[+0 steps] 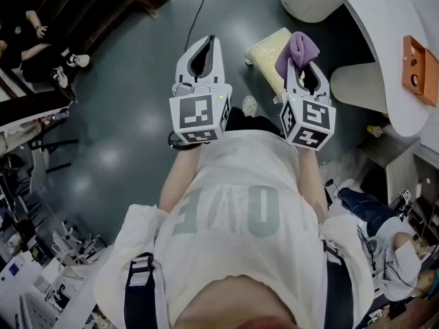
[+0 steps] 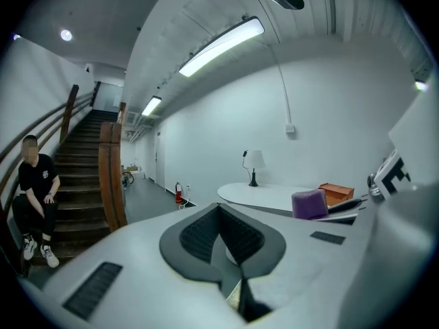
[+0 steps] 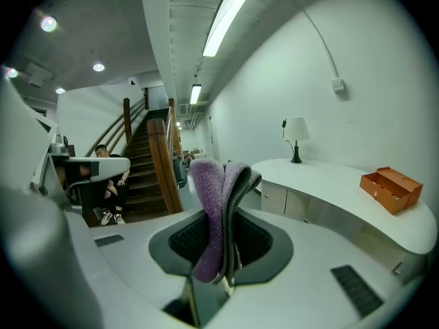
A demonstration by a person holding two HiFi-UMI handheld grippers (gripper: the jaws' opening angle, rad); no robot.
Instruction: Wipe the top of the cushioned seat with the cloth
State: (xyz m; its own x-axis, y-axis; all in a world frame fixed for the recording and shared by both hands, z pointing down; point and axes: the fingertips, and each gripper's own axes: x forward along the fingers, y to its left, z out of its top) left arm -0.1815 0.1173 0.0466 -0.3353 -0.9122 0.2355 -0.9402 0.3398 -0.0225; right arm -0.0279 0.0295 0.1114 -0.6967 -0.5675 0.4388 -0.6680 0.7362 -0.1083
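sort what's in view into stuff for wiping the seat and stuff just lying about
For the job:
purple towelling cloth, clamped in the right gripper's jaws
pale yellow cushioned seat on the floor

Lying about:
orange box on the curved white counter
white-shaded table lamp
wooden staircase

Orange box [image 3: 391,187] sits on curved white counter [image 3: 322,178].

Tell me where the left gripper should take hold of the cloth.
Grip the loose folded end of the cloth, bunched up past the right gripper, whose jaws are shut on its lower part. Bring the left gripper in from the left, probably, jaws opened first: that side is unobstructed.
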